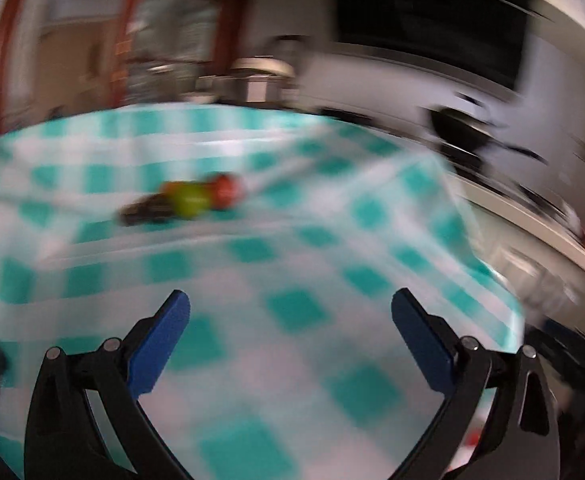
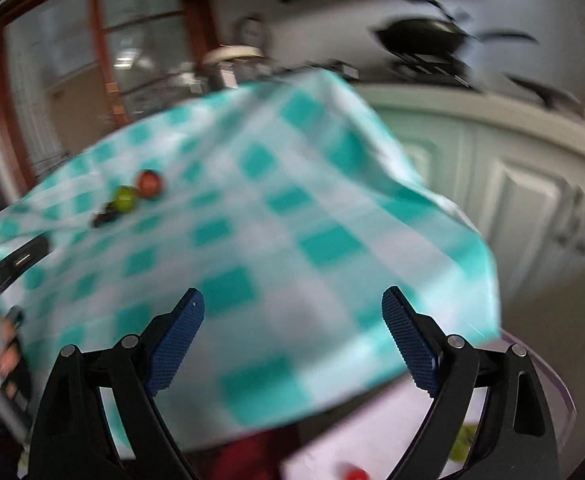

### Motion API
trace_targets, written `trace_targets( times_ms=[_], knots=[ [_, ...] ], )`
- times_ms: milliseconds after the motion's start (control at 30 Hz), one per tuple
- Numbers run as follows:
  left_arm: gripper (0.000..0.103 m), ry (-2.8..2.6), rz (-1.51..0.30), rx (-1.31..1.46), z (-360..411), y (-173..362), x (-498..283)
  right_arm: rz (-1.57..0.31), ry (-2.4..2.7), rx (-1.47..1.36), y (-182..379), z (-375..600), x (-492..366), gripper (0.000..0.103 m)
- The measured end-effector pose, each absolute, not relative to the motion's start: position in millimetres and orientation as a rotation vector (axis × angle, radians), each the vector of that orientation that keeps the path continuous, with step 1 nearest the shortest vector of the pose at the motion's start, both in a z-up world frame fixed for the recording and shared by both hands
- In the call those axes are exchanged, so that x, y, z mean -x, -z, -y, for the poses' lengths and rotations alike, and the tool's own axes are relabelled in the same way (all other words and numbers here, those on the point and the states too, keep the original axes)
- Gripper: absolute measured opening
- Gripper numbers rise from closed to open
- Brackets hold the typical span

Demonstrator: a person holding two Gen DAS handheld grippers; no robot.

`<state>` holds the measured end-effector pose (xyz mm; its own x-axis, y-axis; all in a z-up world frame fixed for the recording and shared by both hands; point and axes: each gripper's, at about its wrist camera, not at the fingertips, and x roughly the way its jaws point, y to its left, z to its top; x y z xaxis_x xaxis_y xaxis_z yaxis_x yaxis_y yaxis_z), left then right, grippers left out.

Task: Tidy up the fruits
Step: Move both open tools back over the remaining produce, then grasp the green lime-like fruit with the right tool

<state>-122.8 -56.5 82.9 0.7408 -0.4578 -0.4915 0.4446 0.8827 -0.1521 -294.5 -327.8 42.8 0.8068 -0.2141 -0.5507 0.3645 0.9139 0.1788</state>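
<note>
Both tongs, left (image 1: 290, 312) and right (image 2: 292, 308), gape wide and empty, well short of the fruits (image 1: 196, 198) clustered far across the checked worktop (image 1: 292, 272). A rushed reach could nudge the round ones rolling away.

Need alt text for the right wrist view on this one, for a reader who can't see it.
The open right gripper hovers empty over a teal-checked tablecloth. Far left on the cloth, a red fruit, a green fruit and a dark fruit lie in a row. The picture is motion-blurred.
</note>
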Motion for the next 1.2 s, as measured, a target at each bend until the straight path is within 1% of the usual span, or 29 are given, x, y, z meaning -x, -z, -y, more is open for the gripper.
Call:
trace_targets(
  times_ms=[100,200,333,500,633,700,767,1000,1200],
  knots=[
    [0.101,0.360,-0.567,0.054,25.3,-76.0,73.1,-0.558,0.238,-0.239,-58.5,293.7,260.9,0.088],
    [0.101,0.217,-0.579,0.091,-4.0,-67.7,21.4,-0.580,0.155,-0.273,-57.8,270.3,219.3,0.088],
    [0.101,0.105,-0.620,0.171,-32.4,-55.5,-38.8,-0.646,0.045,-0.376,-42.2,247.1,144.9,0.088],
    [0.101,0.036,-0.627,0.249,-61.1,-44.5,-84.5,-0.709,0.001,-0.427,-26.3,218.5,63.2,0.088],
    [0.101,0.005,-0.680,0.357,-87.2,-30.7,-106.3,-0.731,-0.029,-0.511,-18.5,204.2,13.7,0.088],
    [0.101,-0.021,-0.669,0.464,-106.4,-26.6,-103.4,-0.724,-0.034,-0.519,-18.8,195.8,-9.1,0.088],
    [0.101,-0.009,-0.679,0.501,-113.2,-23.8,-103.3,-0.724,-0.025,-0.528,-17.9,189.8,-31.1,0.088],
    [0.101,-0.006,-0.695,0.482,-108.4,-20.5,-106.6,-0.722,-0.020,-0.631,-11.0,182.4,-99.3,0.088],
    [0.101,-0.021,-0.701,0.467,-105.5,-18.9,-106.3,-0.731,-0.013,-0.593,-10.4,166.8,-138.8,0.087]
  ],
)
